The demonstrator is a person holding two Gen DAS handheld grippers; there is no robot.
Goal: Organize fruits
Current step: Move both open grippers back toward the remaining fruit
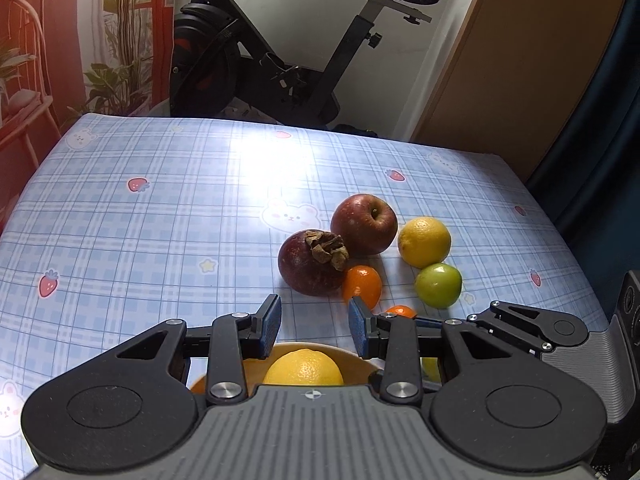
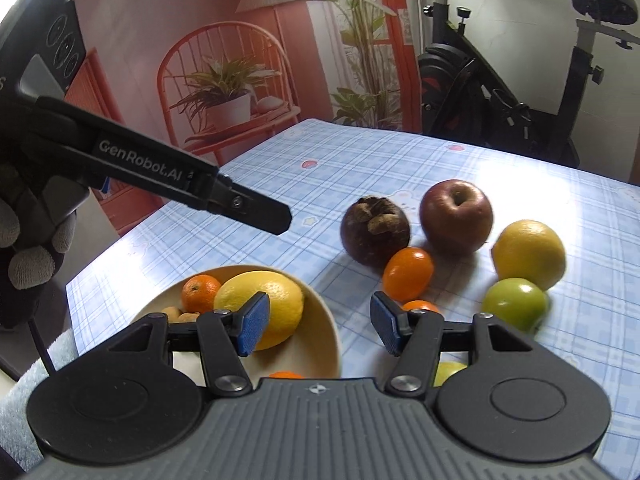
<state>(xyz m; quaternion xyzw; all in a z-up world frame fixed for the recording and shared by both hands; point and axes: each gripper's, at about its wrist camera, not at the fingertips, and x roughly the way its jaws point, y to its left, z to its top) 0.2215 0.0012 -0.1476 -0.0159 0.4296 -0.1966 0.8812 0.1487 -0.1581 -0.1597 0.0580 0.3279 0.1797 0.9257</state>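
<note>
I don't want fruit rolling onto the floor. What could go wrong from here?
1. The loose fruits crowd together: taking the small orange fruit may nudge the mangosteen or apple rolling.
2. The bowl sits near the table's corner; a bump from the open right hand-held gripper could shove it off.

Glossy plaid tablecloth (image 1: 160, 220), smooth shiny apple (image 1: 364, 224), matt beige bowl (image 2: 320, 332)

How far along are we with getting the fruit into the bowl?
Partly done. The beige round bowl already holds a large yellow lemon and a small orange mandarin. Nothing is in hand: the left gripper and right gripper are both open and empty. Still loose on the table: dark purple mangosteen, red apple, orange kumquat, yellow citrus, green fruit.
</note>
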